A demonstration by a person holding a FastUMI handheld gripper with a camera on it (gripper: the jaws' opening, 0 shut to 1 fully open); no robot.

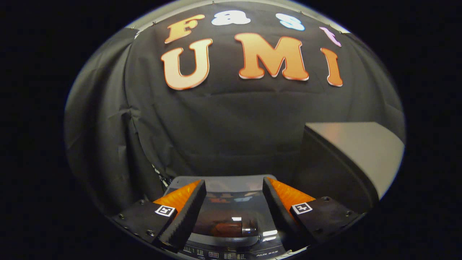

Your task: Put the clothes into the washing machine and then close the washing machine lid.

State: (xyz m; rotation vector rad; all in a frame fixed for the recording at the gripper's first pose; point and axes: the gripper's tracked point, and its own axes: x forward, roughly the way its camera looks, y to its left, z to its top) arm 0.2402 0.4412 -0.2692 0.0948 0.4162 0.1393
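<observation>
Gripper [234, 202] fingers sit spread wide and empty right over the washing machine lid [231, 213], which looks already down, so probably just press flat mid-lid to seat it properly.

tool [234, 187] with orange fingers, black ridged pads [187, 211], square markers, screwed black mounts
</observation>
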